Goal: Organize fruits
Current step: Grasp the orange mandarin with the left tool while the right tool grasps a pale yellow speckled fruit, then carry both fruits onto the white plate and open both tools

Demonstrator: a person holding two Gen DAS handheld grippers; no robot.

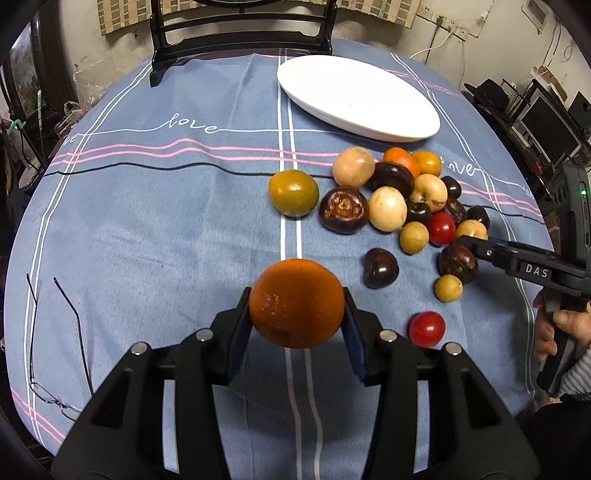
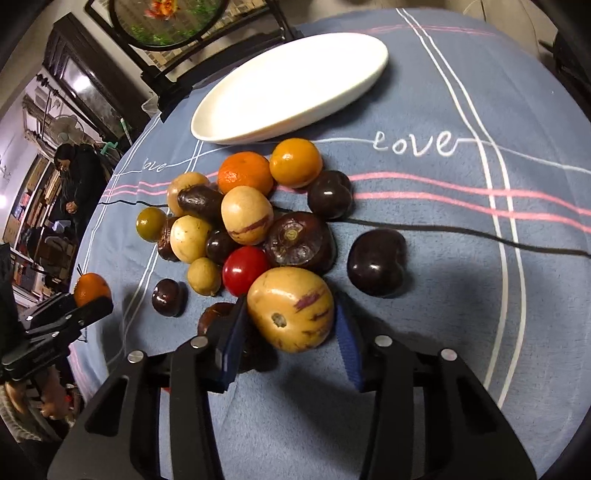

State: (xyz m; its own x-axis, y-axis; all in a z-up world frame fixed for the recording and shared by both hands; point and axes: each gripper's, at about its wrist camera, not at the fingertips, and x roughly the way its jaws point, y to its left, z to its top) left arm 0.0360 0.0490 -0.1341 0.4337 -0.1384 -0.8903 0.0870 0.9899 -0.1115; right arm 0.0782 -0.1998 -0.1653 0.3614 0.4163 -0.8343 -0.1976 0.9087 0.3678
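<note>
My left gripper (image 1: 297, 308) is shut on an orange (image 1: 296, 303) and holds it above the blue cloth. It also shows at the left of the right wrist view (image 2: 92, 290). My right gripper (image 2: 290, 317) has its jaws around a yellow, purple-streaked pepino melon (image 2: 290, 308) at the near edge of the fruit pile; the right pad looks slightly apart from it. The pile (image 1: 399, 199) holds oranges, dark plums, mangosteens, red tomatoes and small yellow fruits. An empty white oval plate (image 1: 358, 98) lies beyond it, also in the right wrist view (image 2: 291, 88).
A green-yellow citrus (image 1: 293, 192) sits left of the pile. A red tomato (image 1: 426, 328) and a dark plum (image 1: 381, 267) lie loose near my left gripper. Wire-rimmed glasses (image 1: 55, 369) lie at the left. A black chair (image 1: 240, 33) stands behind the table.
</note>
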